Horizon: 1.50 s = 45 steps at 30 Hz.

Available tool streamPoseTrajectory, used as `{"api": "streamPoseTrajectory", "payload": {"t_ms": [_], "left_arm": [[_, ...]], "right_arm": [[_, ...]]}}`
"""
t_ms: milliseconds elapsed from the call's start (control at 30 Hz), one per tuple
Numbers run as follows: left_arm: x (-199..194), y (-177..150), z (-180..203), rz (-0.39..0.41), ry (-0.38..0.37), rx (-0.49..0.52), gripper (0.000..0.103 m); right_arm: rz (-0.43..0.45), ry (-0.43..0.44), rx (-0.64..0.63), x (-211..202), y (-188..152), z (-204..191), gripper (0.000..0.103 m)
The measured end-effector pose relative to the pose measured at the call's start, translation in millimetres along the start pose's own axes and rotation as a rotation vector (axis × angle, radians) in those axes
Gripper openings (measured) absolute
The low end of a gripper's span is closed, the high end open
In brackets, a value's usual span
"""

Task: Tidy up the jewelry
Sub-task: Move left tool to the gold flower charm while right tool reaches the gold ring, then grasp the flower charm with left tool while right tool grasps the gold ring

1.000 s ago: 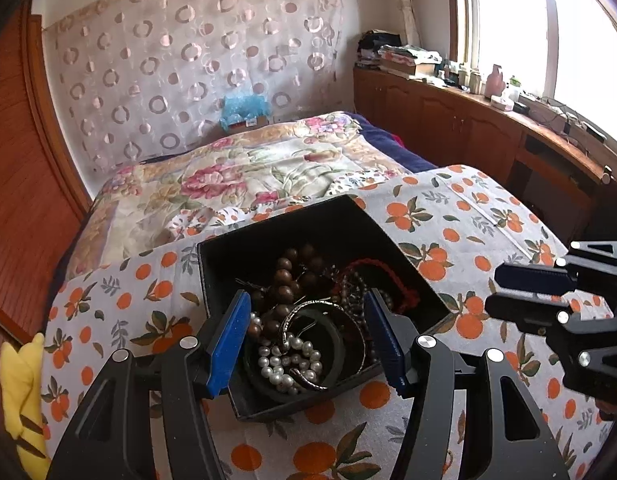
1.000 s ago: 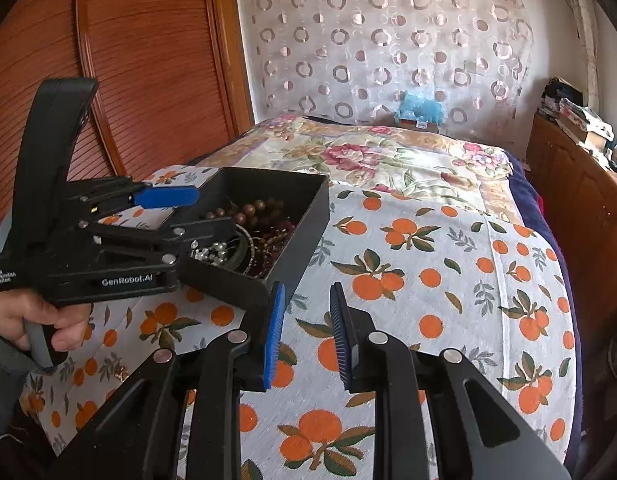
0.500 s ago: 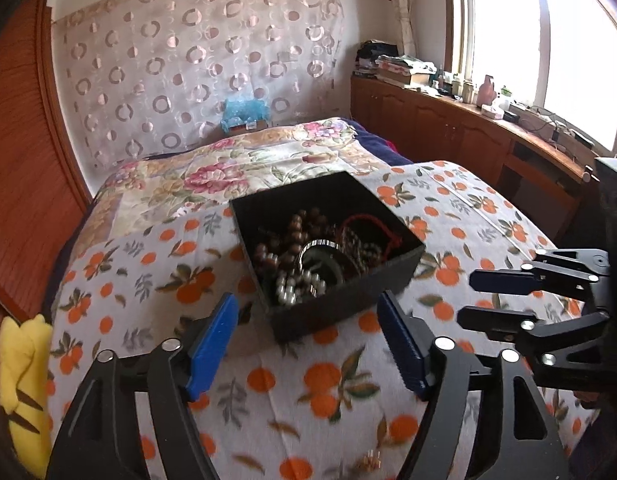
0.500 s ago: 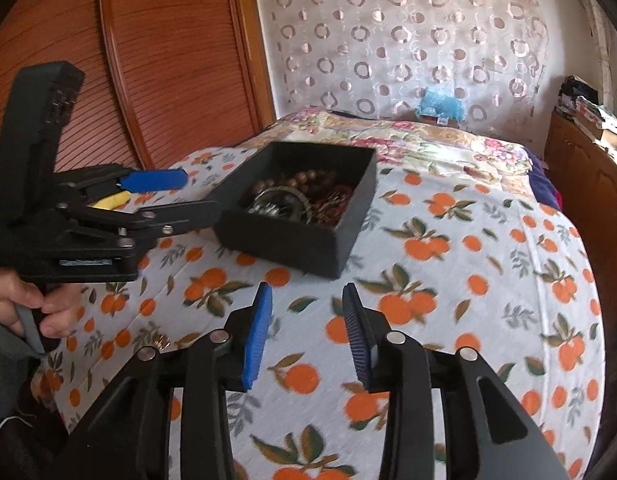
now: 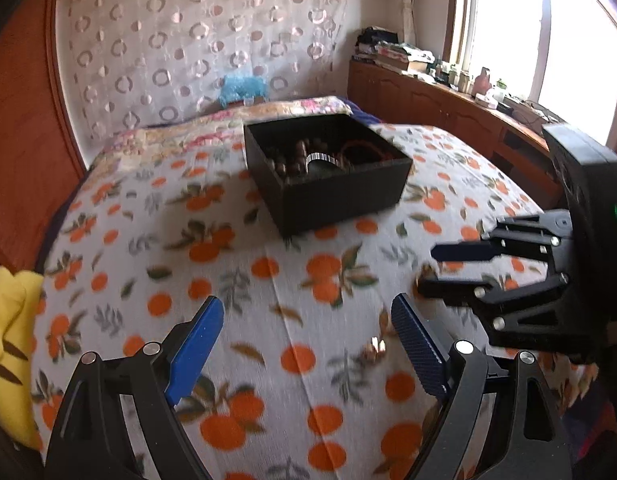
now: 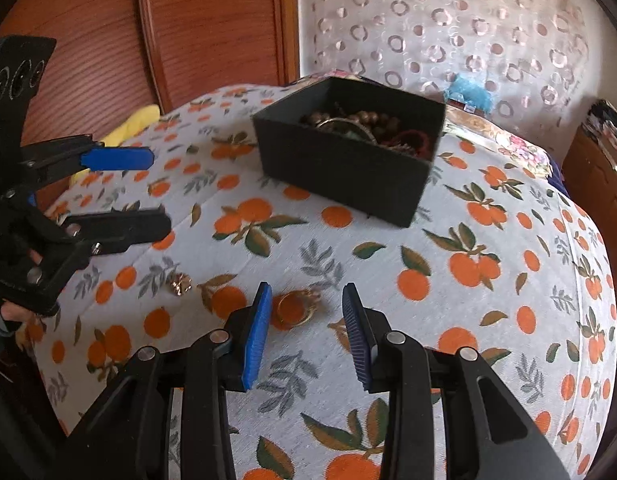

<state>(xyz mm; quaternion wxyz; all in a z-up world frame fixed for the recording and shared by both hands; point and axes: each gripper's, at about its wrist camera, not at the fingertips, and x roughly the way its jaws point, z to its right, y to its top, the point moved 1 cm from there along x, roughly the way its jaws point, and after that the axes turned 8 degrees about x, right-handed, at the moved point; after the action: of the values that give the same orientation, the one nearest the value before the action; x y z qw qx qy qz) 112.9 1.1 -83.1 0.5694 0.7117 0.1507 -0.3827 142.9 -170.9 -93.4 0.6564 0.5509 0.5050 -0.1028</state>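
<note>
The left hand-held gripper (image 5: 304,336) has its blue pads spread wide; its jaws have just been opening, and nothing sits between them but the orange-print bedspread (image 5: 236,264). A small gold trinket (image 5: 375,347) lies on the cloth just inside its right pad, not touched by it.

The right hand-held gripper (image 6: 306,320) stands partly spread, its jaws having opened a little within the last second. A gold ring (image 6: 293,309) lies flat on the bedspread between the pads, close to the left one; the pads do not press on it. In the right wrist view the gold trinket (image 6: 180,282) lies on the cloth to the left of the ring, near the tip of the left gripper that reaches in from the picture's left edge, with part of a hand (image 6: 12,312) showing behind it.

Farther out, well apart from both grippers, an open black box (image 6: 340,168) rests on the bed. It holds brown wooden beads (image 6: 372,120), a metal bangle (image 5: 320,157) and a red cord (image 6: 412,138), all heaped together.

Beyond the box a floral quilt (image 5: 292,106) covers the far end of the bed, and a curtain with ring patterns (image 5: 196,40) hangs behind. A yellow cloth (image 5: 8,344) lies at the bed's left edge.
</note>
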Motion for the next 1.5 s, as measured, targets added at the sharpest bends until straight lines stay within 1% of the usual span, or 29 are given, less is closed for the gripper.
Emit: {"api": "streamPoseTrajectory", "payload": {"t_ms": [233,267,300,333,367,433,500,567,633,700,833,900,933,1000,1133,1267,1400,1500], "left_arm": [[-3.9,-11.3,8.8,-0.015,-0.029,0.019,0.081],[-4.0,-11.9,11.0,-0.016,-0.038,0.023,0.078],[-3.4,-12.4,12.3,-0.02,-0.043,0.024,0.074],[-2.1,-13.0,14.2,-0.025,-0.053,0.025,0.072],[-1.3,-13.8,15.7,-0.029,-0.064,0.025,0.067],[0.6,-15.2,19.4,-0.038,-0.087,0.027,0.062],[2.7,-16.1,24.3,-0.046,-0.097,0.036,0.054],[5.0,-16.3,29.8,-0.054,-0.104,0.048,0.051],[6.9,-16.0,33.9,-0.06,-0.101,0.061,0.049],[10.0,-15.9,36.7,-0.069,-0.097,0.072,0.04],[15.3,-16.1,41.4,-0.083,-0.091,0.085,0.034],[16.6,-14.0,43.5,-0.084,-0.095,0.089,0.026],[17.3,-13.1,44.4,-0.085,-0.092,0.094,0.025],[19.2,-11.9,46.9,-0.088,-0.08,0.106,0.014],[18.5,-11.0,47.9,-0.081,-0.074,0.103,0.014],[11.2,-5.0,42.7,-0.045,-0.068,0.083,0.014],[4.1,4.4,36.6,-0.007,-0.053,0.074,0.014],[-1.1,12.7,30.3,0.016,-0.041,0.07,0.014]], "right_arm": [[-0.01,-0.031,-0.037,6.8,1.1,-7.2,0.039],[-0.012,-0.03,-0.035,7.0,0.9,-7.4,0.039],[-0.014,-0.027,-0.033,7.0,0.9,-7.4,0.035],[-0.015,-0.013,-0.033,6.6,0.6,-8.2,0.027],[-0.016,-0.007,-0.034,5.4,0.2,-7.6,0.026],[-0.015,-0.01,-0.036,4.3,-1.0,-8.1,0.026],[-0.011,-0.001,-0.025,2.3,-1.6,-5.8,0.026],[-0.001,0.004,-0.012,-0.7,-2.5,-3.1,0.026],[0.008,0.011,0.003,-3.3,-2.7,-0.4,0.026],[0.019,0.016,0.017,-8.1,-2.3,3.2,0.026],[0.033,0.017,0.035,-15.4,-2.6,9.0,0.026],[0.036,0.017,0.04,-17.2,-2.8,10.9,0.026],[0.039,0.016,0.042,-18.1,-2.7,11.9,0.026],[0.045,0.015,0.049,-19.9,-2.4,13.9,0.026],[0.057,0.017,0.053,-23.7,-2.2,14.6,0.026],[0.074,0.017,0.05,-28.6,2.6,14.2,0.026],[0.104,0.004,0.042,-33.1,18.7,15.0,0.026],[0.133,-0.006,0.031,-34.3,36.9,16.4,0.026]]}}
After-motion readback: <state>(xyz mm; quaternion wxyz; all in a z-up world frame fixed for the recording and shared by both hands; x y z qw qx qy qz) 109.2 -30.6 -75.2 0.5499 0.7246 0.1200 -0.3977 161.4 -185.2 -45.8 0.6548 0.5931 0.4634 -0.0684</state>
